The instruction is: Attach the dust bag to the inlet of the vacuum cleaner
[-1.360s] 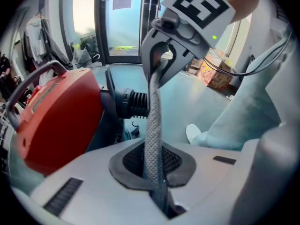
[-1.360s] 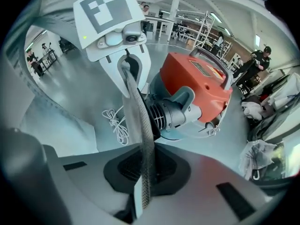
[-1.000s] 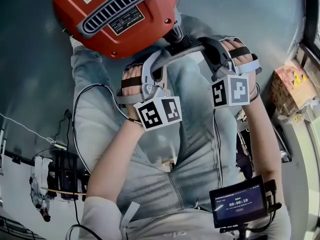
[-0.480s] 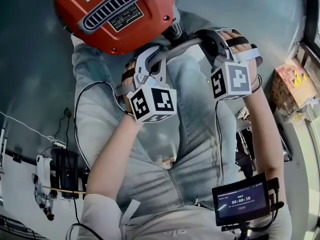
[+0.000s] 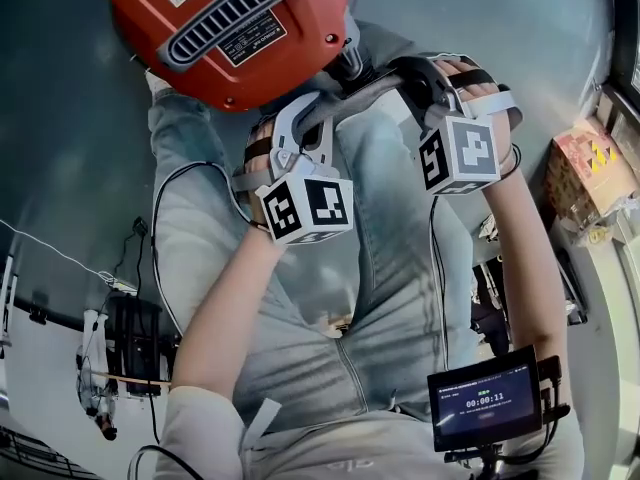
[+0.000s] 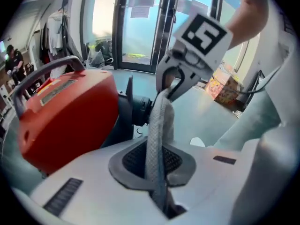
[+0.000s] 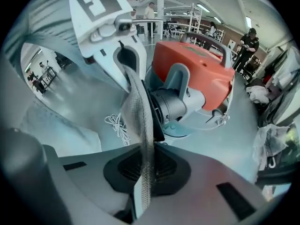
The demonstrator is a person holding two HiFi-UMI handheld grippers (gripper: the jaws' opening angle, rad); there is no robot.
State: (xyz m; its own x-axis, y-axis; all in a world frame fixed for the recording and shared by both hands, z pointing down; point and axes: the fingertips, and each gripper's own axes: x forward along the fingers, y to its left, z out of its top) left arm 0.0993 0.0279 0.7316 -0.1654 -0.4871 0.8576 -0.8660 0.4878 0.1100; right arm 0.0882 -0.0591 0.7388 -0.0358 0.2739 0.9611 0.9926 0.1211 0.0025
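Observation:
The red vacuum cleaner (image 5: 230,28) lies on the floor at the top of the head view, with its black and grey inlet (image 5: 350,63) pointing toward me. The grey cloth dust bag (image 5: 370,268), with a zipper, hangs below both grippers. Its mesh mouth rim (image 5: 350,93) is stretched between them, just in front of the inlet. My left gripper (image 5: 298,118) is shut on the rim's left end (image 6: 157,139). My right gripper (image 5: 412,73) is shut on the rim's right end (image 7: 140,121). The inlet (image 7: 171,104) sits right behind the rim in the right gripper view.
A small monitor (image 5: 485,403) stands at the lower right. A cardboard box (image 5: 585,168) sits by the right wall. Cables and gear (image 5: 120,338) lie at the lower left, and a white cord (image 7: 117,125) is on the floor near the vacuum. People stand in the background.
My left gripper has rolled, so its marker cube now faces differently, and it has shifted slightly up and left. The right gripper has hardly moved. Both still hold the bag's rim.

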